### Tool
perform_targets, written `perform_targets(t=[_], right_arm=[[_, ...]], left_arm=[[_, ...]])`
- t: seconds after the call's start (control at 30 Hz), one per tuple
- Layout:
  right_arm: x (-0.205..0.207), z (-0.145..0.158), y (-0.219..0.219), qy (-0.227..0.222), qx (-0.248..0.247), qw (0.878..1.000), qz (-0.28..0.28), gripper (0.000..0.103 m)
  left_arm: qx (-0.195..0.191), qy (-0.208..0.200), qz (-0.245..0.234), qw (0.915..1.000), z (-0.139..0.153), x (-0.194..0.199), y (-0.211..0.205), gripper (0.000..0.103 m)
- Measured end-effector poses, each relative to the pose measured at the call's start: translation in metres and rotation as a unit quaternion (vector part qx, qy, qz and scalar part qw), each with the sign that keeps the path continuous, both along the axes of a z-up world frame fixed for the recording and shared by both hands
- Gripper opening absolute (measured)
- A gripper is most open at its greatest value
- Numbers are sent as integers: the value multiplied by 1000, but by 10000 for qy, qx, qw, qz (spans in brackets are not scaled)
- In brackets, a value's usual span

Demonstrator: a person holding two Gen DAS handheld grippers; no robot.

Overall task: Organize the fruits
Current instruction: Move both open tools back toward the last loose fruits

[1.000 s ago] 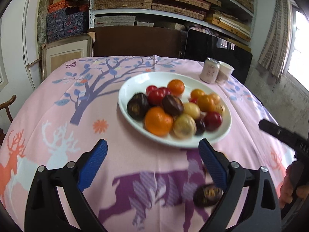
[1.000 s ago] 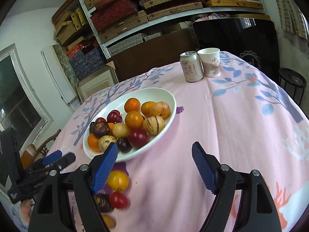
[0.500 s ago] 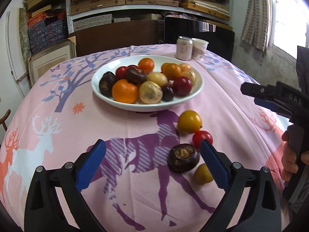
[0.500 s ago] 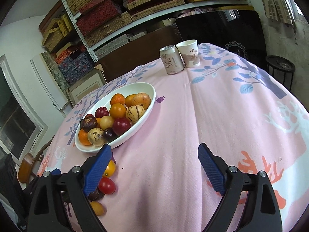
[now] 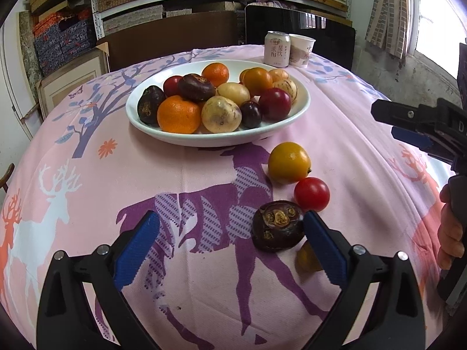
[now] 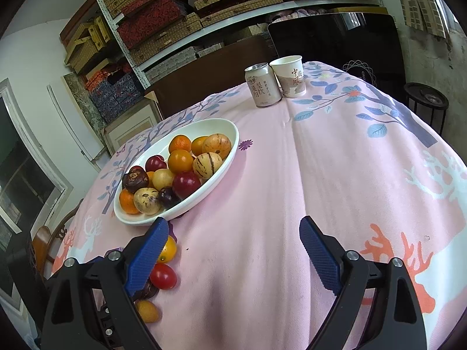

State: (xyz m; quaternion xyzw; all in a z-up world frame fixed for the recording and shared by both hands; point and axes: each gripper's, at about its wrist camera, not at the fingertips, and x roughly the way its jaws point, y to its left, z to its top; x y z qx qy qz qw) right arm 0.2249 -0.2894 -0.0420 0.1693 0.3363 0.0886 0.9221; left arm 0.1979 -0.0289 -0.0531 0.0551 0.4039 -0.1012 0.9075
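Left tongs [image 5: 230, 230] agape — dark fruit [image 5: 277, 225] against right pad's tip.

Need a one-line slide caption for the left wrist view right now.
Open left gripper nears a dark purple fruit beside loose fruits, short of the full white plate.

Plate [image 5: 303, 99] of fruit mid-table; four loose fruits [image 5: 289, 162] in front; can [image 5: 276, 49] and cup [image 5: 303, 50] behind.

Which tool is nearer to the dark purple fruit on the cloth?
Left. The left tool is open with the dark purple fruit against its right finger; the right tool is open, with the fruit beyond its left finger.
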Motion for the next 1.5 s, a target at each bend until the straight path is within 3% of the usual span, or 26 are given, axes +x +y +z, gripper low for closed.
perform_targets(t=[0.23,0.4,0.53,0.63,0.8,1.27,1.37,1.5], right_arm=[[1,-1,0,42,-10,10000,6,92],[1,-1,1,49,5,10000,17,92],[-1,-1,5,18,-5,10000,85,92],[-1,0,10,10,-46,9998,174,92],[-3,-2,19,23,-176,9992,371,92],[-16,-17,88,144,-1249,9808,1493,92],[-10,-24,95,387,-1435,9783,1445,92],[-3,-26,76,578,-1302,9839,1079,92]], left_arm=[[163,-66,108,9998,1,1,5,99],[624,-312,835,9941,6,3,31,99],[324,-261,1380,9896,11,8,64,99],[46,-222,1244,9920,12,8,67,99],[398,-241,880,9950,7,4,46,99],[334,-113,807,9961,2,6,43,99],[343,-108,797,9962,2,6,43,99],[319,-86,792,9963,2,7,44,99]])
